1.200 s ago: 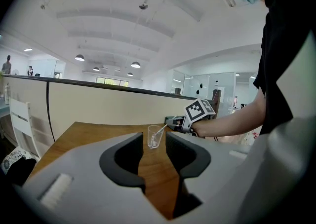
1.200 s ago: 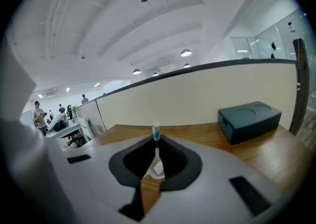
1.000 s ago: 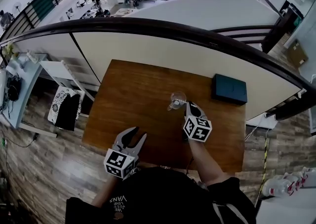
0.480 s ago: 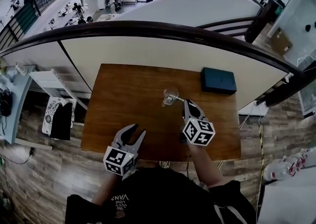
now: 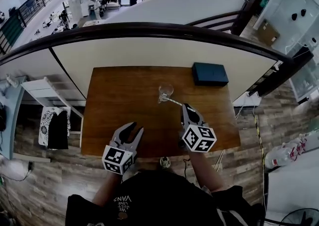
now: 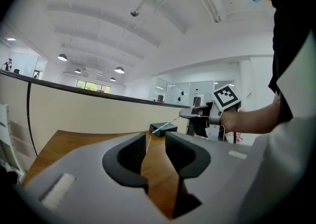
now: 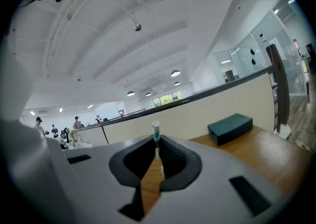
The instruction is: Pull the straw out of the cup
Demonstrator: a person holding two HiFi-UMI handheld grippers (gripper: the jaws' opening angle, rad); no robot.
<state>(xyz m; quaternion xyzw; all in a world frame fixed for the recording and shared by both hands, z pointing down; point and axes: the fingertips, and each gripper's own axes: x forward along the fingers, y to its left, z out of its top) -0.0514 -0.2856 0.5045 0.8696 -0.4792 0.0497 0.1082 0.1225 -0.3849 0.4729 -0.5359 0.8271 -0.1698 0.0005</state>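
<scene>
1. Looks like the pulling step: the right gripper is pinched on the straw, which slants down to the clear cup. Can't tell if its tip is clear of the rim.
2. The left gripper gapes empty at the table edge.
3. Next I'd lift the straw clear without tipping the cup.

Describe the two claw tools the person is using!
The left tool and right tool are light grey plastic with black inner pads. Each carries a white cube with black square markers. The person wears a black short-sleeved top.
</scene>
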